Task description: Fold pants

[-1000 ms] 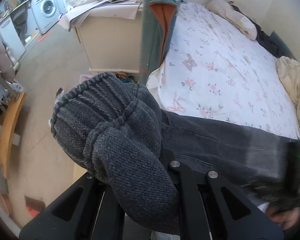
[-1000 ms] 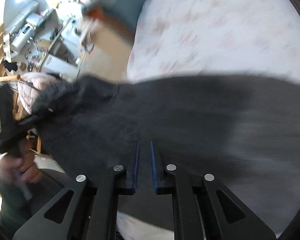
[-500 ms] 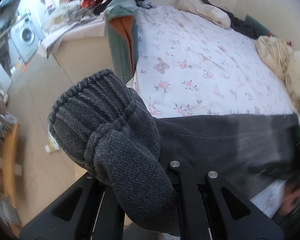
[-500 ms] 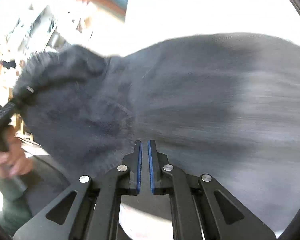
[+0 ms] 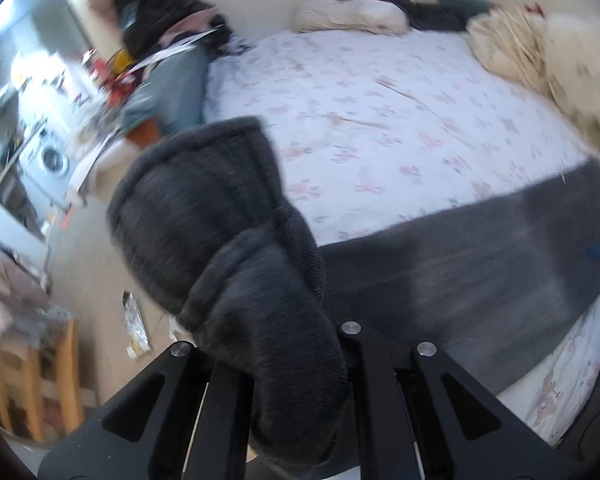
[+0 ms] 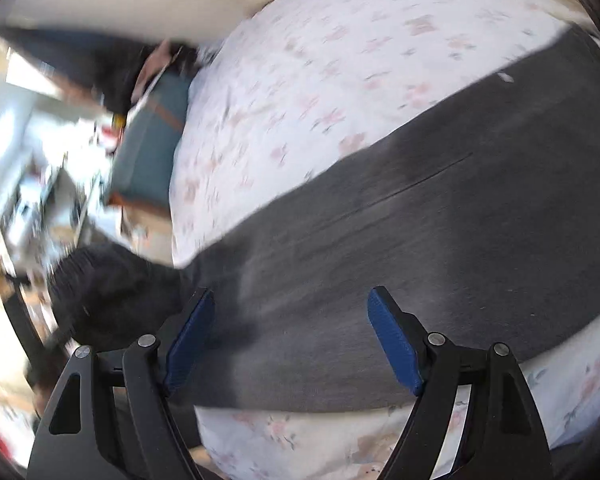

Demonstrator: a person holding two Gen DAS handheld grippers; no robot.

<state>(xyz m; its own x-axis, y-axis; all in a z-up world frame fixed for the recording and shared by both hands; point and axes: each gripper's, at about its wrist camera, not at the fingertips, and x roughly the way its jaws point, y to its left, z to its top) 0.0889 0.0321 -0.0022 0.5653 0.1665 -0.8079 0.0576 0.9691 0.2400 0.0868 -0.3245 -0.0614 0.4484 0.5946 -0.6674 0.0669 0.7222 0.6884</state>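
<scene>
Dark grey pants [image 5: 460,264] lie in a long strip across the near edge of the bed; they show the same way in the right wrist view [image 6: 400,232]. My left gripper [image 5: 300,344] is shut on the bunched elastic waistband [image 5: 204,216], holding it up past the bed's left corner. My right gripper [image 6: 290,320] is open with its blue pads [image 6: 392,344] spread, just over the pants leg and holding nothing.
The bed has a white floral sheet [image 5: 380,112]. Cream pillows and blankets [image 5: 540,52] sit at its far right. A teal garment [image 5: 172,80] hangs at the bed's left corner, by a cluttered cabinet and a washing machine [image 5: 54,156]. A wooden chair [image 5: 40,372] stands on the floor.
My right gripper has opened and let go of the pants leg, which now lies flat on the bed. My left gripper swung toward the bed, still holding the waistband.
</scene>
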